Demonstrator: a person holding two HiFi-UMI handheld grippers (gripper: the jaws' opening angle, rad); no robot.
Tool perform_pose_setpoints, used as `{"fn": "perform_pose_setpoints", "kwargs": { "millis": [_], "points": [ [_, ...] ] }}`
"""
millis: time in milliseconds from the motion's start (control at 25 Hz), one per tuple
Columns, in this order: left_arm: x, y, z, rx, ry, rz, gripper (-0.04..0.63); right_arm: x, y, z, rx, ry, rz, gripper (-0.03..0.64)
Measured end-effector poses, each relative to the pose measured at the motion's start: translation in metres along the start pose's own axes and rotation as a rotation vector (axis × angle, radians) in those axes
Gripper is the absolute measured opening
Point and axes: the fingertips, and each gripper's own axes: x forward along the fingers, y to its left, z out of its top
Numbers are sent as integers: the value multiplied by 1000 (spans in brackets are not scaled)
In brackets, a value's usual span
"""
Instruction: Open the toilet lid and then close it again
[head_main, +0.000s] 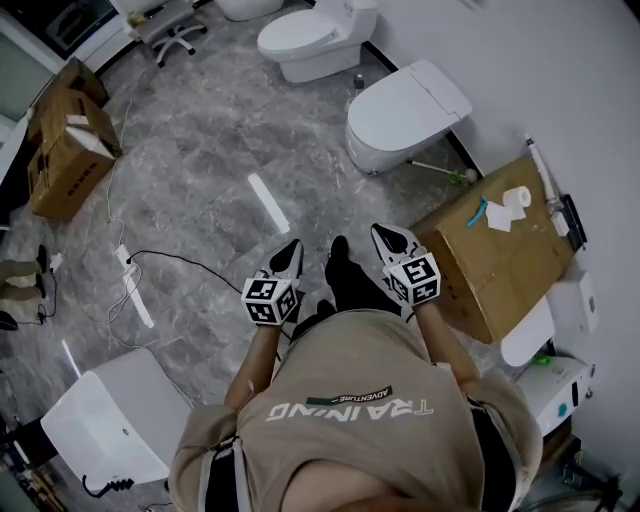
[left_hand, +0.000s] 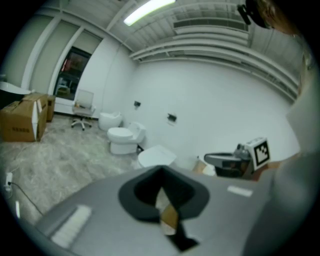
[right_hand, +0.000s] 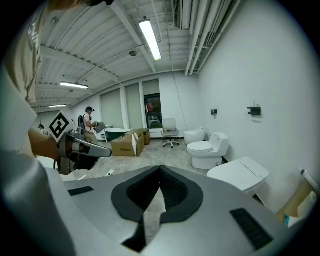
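A white toilet (head_main: 405, 108) with its lid down stands against the wall, ahead and to the right of me; it also shows as the toilet (left_hand: 156, 156) and the toilet (right_hand: 241, 173) in the gripper views. My left gripper (head_main: 292, 246) and right gripper (head_main: 384, 233) are held side by side at waist height, well short of it and touching nothing. Both are shut and empty: the left gripper (left_hand: 161, 172) and right gripper (right_hand: 160, 170) show their tips together. Each gripper view catches the other gripper at its edge.
A second white toilet (head_main: 305, 38) stands farther along the wall. A cardboard box (head_main: 500, 262) with a tissue roll (head_main: 517, 197) is at my right. More boxes (head_main: 62, 150) stand at left, a cable and power strip (head_main: 126, 266) lie on the floor, and a white unit (head_main: 110, 418) is behind left.
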Motion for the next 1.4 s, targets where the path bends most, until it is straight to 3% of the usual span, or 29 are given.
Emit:
{"fn": "perform_pose_setpoints", "kwargs": {
  "millis": [280, 520, 640, 840, 1120, 1400],
  "points": [
    [47, 57, 48, -27, 20, 41, 2, 90, -43, 39, 8, -59, 21, 11],
    [105, 100, 115, 31, 41, 68, 2, 170, -89, 79, 19, -62, 66, 11],
    [147, 101, 143, -1, 25, 33, 2, 195, -123, 86, 21, -40, 57, 11],
    [193, 109, 173, 61, 69, -38, 2, 225, -152, 99, 58, -25, 8, 11],
    [253, 160, 203, 33, 132, -201, 2, 266, -189, 98, 149, 25, -170, 11],
    [306, 202, 259, 226, 219, -457, 2, 295, -188, 138, 256, -12, -454, 11]
  ]
}}
